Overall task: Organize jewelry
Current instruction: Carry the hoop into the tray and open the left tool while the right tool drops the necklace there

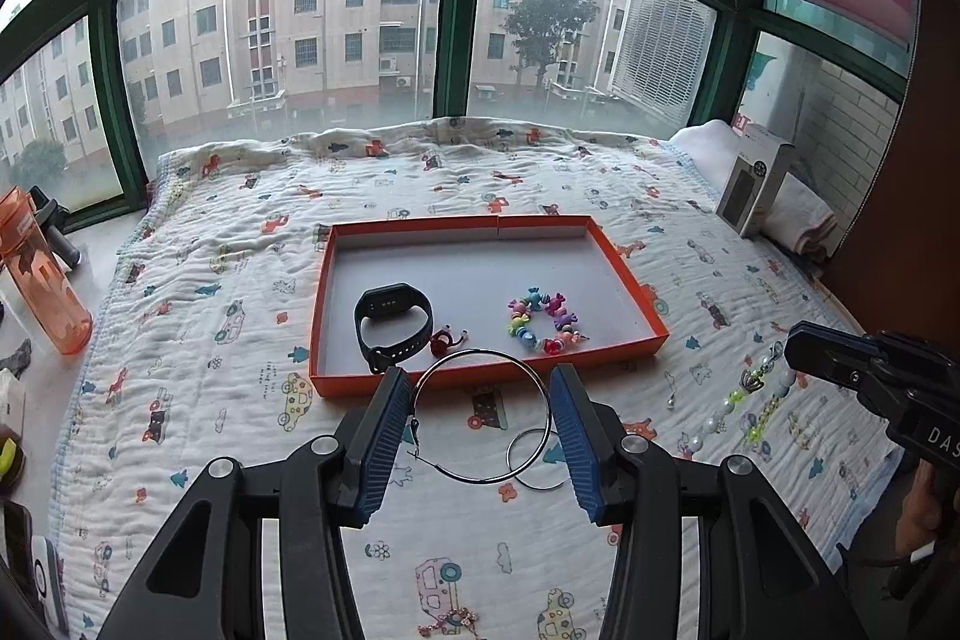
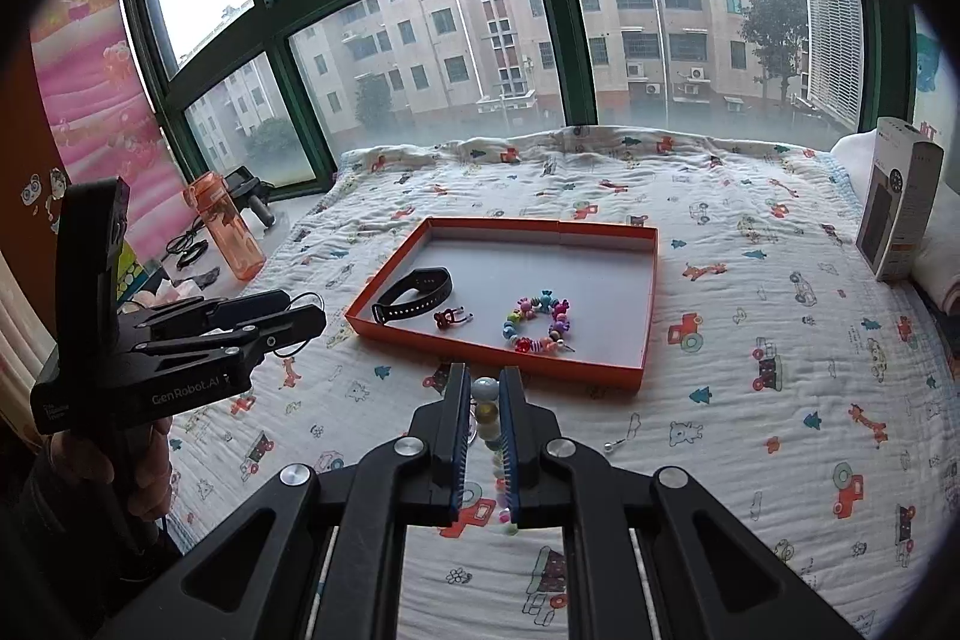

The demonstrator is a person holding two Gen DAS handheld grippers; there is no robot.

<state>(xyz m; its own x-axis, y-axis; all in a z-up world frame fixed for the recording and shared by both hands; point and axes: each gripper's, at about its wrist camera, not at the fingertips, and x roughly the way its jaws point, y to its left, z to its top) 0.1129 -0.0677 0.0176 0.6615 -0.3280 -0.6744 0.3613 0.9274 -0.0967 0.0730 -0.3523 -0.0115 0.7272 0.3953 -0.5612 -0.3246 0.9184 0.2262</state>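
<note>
in the orange tray (image 1: 630, 280) on the bed lie a black watch (image 1: 393, 325), red ring (image 1: 441, 342) and bead bracelet (image 1: 543, 322). the left tool (image 1: 480, 388) gapes around a hoop earring (image 1: 480, 415); the right tool (image 2: 485, 394) pinches a bead chain (image 2: 487, 409). a smaller hoop (image 1: 531, 460) waits on the quilt; nothing blocks the tray.

Tray (image 1: 630, 280) far half bare; watch (image 1: 393, 319), bracelet (image 1: 543, 322) crowd front.

"GenRobot.AI" runs in pale letters along the black body of the left tool (image 2: 297, 319). On the right tool (image 1: 804, 349), only "DAS" shows, cut off by the frame's edge.
</note>
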